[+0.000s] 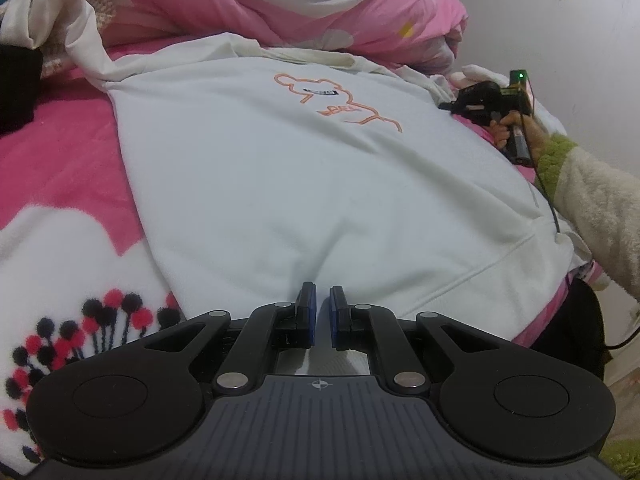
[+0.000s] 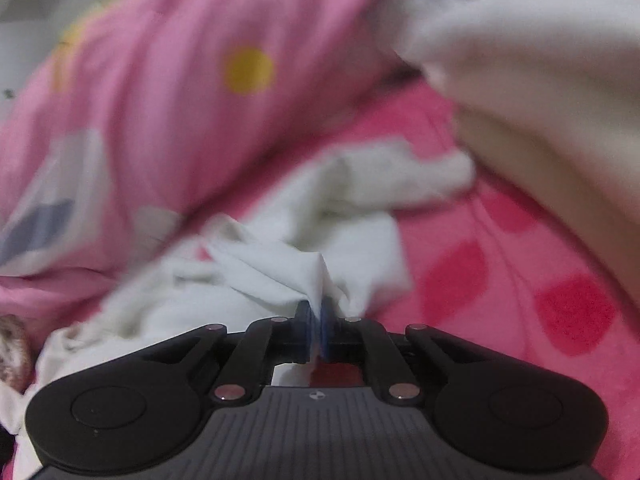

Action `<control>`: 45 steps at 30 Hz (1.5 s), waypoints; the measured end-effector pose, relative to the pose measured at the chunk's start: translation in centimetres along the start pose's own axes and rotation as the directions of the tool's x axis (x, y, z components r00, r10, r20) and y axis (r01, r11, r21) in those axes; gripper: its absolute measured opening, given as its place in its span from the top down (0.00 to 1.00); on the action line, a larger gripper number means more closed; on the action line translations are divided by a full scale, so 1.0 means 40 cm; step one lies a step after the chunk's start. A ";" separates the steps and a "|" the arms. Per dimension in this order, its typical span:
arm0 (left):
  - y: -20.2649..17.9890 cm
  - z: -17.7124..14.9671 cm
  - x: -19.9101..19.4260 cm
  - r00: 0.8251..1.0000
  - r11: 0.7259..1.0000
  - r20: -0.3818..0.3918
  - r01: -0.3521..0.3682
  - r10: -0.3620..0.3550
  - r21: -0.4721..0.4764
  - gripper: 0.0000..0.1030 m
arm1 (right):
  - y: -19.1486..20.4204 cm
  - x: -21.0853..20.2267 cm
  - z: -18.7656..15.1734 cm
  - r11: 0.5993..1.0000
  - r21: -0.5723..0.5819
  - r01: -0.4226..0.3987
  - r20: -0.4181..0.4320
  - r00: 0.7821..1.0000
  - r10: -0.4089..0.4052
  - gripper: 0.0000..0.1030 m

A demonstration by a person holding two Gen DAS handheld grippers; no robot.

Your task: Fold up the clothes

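A: Right wrist view, blurred: our right gripper (image 2: 316,312) has closed on what seems the sleeve of the white cotton sweatshirt (image 1: 304,168), near the bed's far edge.

B: Our left gripper (image 1: 322,312), nearly closed, pins its hem. We should lift the sleeve across evenly.

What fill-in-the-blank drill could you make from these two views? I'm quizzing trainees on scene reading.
1. The outline drawn on the white sweatshirt is coloured ____.
2. The right gripper is shut on a pinch of ____ cloth.
3. The dot on the pink quilt is coloured ____.
4. The left gripper sits at the sweatshirt's ____ edge.

Missing words: orange; white; yellow; bottom
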State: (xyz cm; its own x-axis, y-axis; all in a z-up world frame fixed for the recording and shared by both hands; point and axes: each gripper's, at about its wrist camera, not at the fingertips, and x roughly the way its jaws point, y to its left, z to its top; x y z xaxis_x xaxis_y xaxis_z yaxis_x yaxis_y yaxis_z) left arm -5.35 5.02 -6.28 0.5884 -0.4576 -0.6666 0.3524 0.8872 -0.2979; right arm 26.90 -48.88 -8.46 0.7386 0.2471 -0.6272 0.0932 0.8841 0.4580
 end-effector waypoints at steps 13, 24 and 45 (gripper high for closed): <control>0.008 -0.002 0.001 1.000 1.000 0.011 0.019 -0.019 0.006 0.93 | -0.040 -0.489 -0.061 0.999 0.014 -0.050 0.075 0.996 0.049 0.51; 0.019 -0.006 -0.001 0.999 0.999 0.027 0.046 -0.045 -0.028 0.93 | 0.169 -0.849 -0.471 0.876 -0.465 0.127 0.101 0.991 -0.089 0.54; 0.017 -0.009 -0.004 0.999 0.999 0.035 0.042 -0.041 -0.019 0.93 | 0.232 -0.747 -0.778 0.483 -0.788 0.382 0.292 0.922 -0.253 1.00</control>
State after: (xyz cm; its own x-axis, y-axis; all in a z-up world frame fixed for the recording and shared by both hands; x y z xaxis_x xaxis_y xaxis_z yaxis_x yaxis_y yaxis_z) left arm -5.46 5.71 -6.64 0.5983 -0.4957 -0.6295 0.3626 0.8681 -0.3389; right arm -15.06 -35.70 -5.06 0.8527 -0.1116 -0.5104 -0.1987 0.8342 -0.5144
